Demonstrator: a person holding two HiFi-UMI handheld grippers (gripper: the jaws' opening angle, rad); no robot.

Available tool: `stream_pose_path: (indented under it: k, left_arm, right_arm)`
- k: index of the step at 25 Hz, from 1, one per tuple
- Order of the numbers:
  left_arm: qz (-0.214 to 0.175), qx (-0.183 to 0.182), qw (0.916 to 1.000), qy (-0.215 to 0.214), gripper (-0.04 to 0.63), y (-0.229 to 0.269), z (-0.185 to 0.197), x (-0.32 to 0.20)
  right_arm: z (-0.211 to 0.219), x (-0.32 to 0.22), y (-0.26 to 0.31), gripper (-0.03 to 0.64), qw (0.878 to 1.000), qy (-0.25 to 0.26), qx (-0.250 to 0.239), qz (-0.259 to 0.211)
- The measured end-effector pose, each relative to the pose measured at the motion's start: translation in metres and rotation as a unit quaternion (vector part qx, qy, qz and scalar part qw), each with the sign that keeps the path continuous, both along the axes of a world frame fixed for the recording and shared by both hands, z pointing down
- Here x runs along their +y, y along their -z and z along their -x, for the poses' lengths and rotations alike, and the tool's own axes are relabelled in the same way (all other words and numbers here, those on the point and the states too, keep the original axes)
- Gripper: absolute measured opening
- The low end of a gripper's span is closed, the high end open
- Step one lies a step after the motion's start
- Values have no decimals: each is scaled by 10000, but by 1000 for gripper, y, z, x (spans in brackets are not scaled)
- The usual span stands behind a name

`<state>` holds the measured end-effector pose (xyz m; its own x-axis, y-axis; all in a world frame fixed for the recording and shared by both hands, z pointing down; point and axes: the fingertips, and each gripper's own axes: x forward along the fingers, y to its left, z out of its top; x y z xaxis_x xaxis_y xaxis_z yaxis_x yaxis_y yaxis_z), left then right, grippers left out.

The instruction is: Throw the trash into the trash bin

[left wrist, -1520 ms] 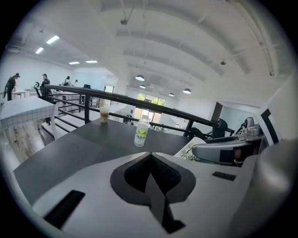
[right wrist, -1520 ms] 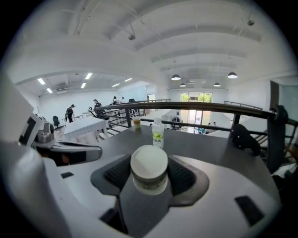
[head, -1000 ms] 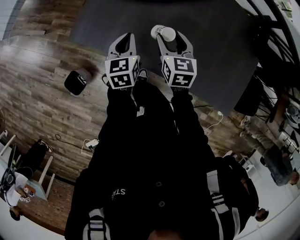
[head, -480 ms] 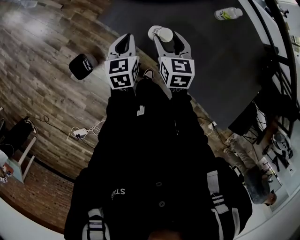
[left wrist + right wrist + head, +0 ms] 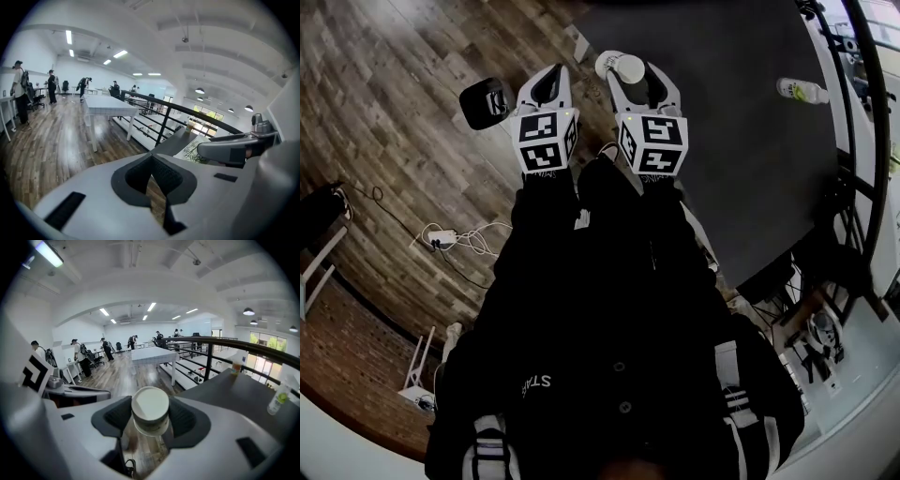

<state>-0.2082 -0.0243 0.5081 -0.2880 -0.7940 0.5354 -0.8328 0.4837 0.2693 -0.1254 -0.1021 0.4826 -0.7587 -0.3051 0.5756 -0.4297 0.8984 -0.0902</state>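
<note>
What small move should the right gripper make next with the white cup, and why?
Probably swing the right gripper leftward toward the black bin on the wooden floor: its fingers are clamped on the white cup, and the bin stands beyond the left gripper.

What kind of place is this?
Probably a big open office or workshop: long white tables, people standing about farther off, a wood floor, and strip lights on a high ceiling.
</note>
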Motion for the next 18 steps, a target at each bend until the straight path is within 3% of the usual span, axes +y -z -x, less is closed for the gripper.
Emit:
stream_pose_path:
  k: [11,18]
  left_arm:
    - [172,165,9939,1073,0,-31,95,103]
    - [406,391,9836,1716,0,-71,133,176]
  right_arm:
    - [109,82,-29,259,9938,1093,183,111]
    - [160,136,-61,259,9843,1713,357,253]
